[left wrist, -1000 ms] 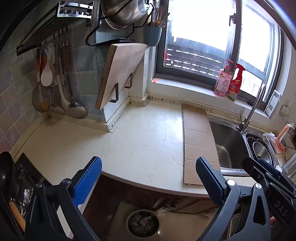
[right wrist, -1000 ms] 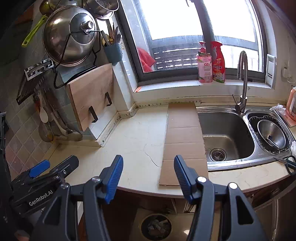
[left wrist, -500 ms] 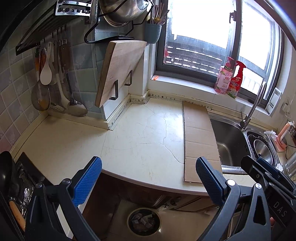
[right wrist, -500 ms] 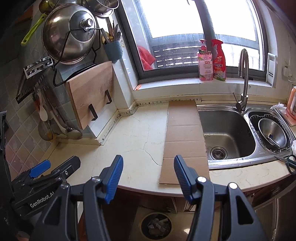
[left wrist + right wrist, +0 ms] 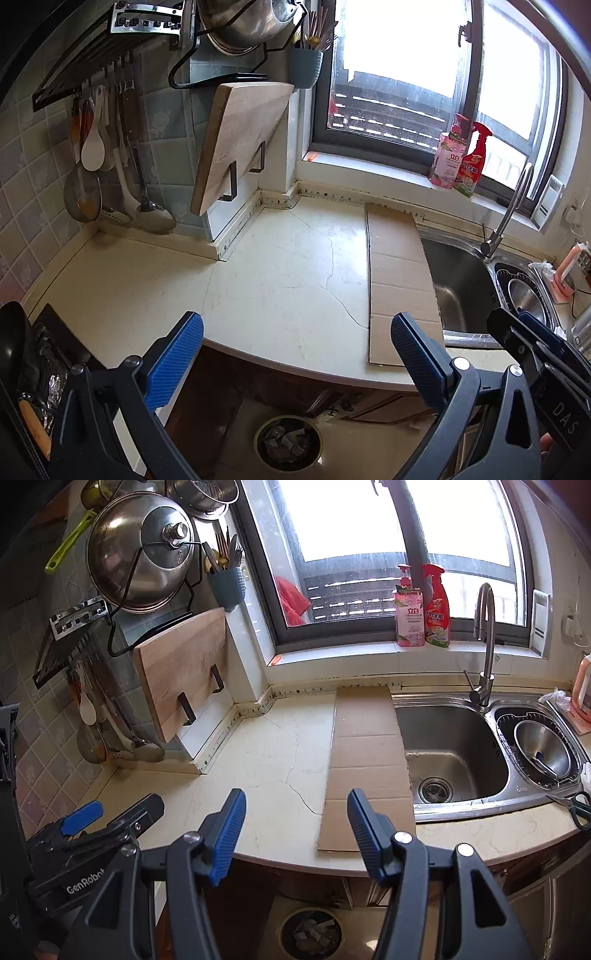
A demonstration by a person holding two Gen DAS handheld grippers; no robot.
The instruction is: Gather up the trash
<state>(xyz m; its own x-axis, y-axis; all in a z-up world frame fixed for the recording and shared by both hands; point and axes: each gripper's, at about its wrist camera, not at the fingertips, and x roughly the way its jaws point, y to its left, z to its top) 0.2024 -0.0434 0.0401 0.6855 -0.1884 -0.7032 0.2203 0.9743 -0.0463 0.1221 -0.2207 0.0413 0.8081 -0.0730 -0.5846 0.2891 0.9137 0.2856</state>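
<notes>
A round trash bin (image 5: 289, 442) with crumpled scraps inside stands on the floor below the counter edge; it also shows in the right wrist view (image 5: 313, 933). A flat strip of brown cardboard (image 5: 400, 280) lies on the cream countertop (image 5: 277, 280) beside the sink, also visible in the right wrist view (image 5: 365, 768). My left gripper (image 5: 295, 354) is open and empty, held in front of the counter edge above the bin. My right gripper (image 5: 293, 827) is open and empty, near the cardboard's front end.
A steel sink (image 5: 450, 749) with a tap (image 5: 484, 646) lies to the right, a bowl (image 5: 543, 753) in its small basin. Scissors (image 5: 576, 806) lie at the right. A cutting board (image 5: 240, 144), hanging utensils (image 5: 107, 158) and a stove (image 5: 37, 354) are on the left. Two bottles (image 5: 421, 609) stand on the windowsill.
Both grippers have drawn back slightly and risen from the counter; the scene has shifted a little downward. Both stay open and empty.
</notes>
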